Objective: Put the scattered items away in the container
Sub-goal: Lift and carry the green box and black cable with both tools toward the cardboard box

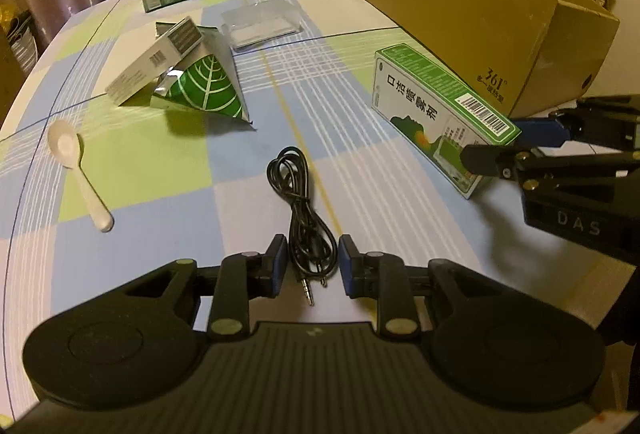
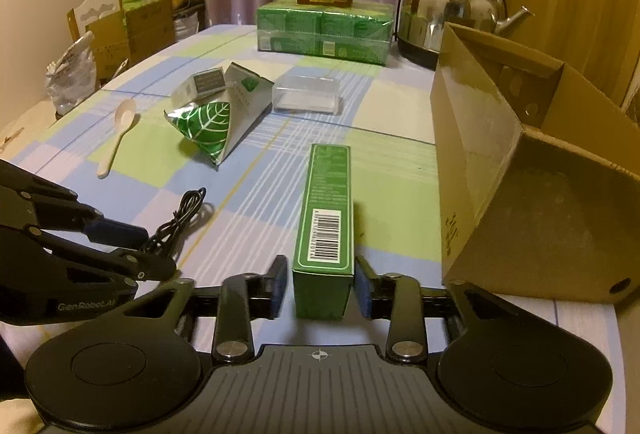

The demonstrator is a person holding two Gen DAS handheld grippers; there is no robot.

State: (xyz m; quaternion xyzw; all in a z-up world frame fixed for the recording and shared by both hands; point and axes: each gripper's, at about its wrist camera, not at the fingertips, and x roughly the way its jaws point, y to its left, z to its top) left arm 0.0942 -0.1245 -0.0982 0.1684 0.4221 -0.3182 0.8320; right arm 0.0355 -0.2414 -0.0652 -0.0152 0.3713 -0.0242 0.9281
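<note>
So far nothing visibly sits in the cardboard box, every scattered item lying on the tabletop: the left gripper brackets the black cable with narrow, non-gripping jaws, while the right gripper straddles the green carton, jaws slightly apart.

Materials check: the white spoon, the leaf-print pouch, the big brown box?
White spoon: likely plastic, matte, uniformly pale, thin.
Green leaf-print pouch: foil-like laminate, with shiny silver creased faces.
Big brown open box: cardboard, dull tan, with folded flaps and a cut edge visible.
</note>
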